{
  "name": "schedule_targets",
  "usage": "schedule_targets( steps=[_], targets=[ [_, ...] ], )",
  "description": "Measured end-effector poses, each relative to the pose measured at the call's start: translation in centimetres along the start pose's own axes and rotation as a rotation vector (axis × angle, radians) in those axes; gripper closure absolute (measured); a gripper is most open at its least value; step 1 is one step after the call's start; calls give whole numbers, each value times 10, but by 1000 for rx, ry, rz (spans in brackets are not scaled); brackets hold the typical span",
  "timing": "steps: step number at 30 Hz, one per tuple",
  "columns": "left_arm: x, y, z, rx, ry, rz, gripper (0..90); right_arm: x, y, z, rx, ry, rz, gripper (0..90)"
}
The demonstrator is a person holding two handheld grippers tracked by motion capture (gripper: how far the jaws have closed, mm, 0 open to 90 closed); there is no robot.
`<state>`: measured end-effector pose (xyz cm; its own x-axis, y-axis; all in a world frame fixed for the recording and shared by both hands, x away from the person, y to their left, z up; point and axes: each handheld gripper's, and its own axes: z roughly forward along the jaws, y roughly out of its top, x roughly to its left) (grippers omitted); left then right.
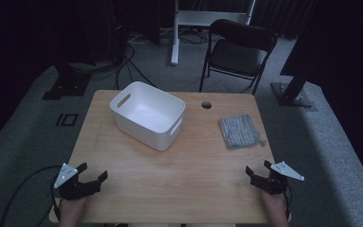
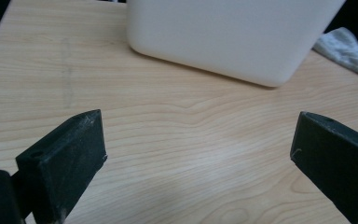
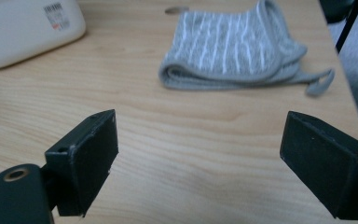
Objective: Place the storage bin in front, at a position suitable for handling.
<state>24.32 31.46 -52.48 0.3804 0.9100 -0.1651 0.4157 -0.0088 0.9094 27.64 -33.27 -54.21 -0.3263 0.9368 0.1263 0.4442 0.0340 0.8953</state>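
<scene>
Towel (image 3: 235,51) lies untouched; both tongs gape wide, empty.

A small sticker with a barcode and a red mark is seen on the outer wall of the white bin (image 3: 28,28) in the right gripper view. Its print is too small and blurred to be read. No other readable text or number is found.

Black folding chair (image 1: 240,49) beyond table, white desk frame (image 1: 203,19), floor cables (image 1: 127,61)
</scene>
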Motion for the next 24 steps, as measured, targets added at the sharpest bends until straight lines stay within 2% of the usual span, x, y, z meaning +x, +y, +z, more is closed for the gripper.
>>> schedule_targets(
  steps=[5,11,24],
  targets=[
    [0,-1,1,14,-9,9,30,-4,-2,4,32,12,23,110],
    [-1,-1,3,24,-16,5,30,-1,-1,7,49,16,-7,111],
    [-5,1,4,38,-18,14,30,4,9,13,63,51,-19,111]
  ],
)
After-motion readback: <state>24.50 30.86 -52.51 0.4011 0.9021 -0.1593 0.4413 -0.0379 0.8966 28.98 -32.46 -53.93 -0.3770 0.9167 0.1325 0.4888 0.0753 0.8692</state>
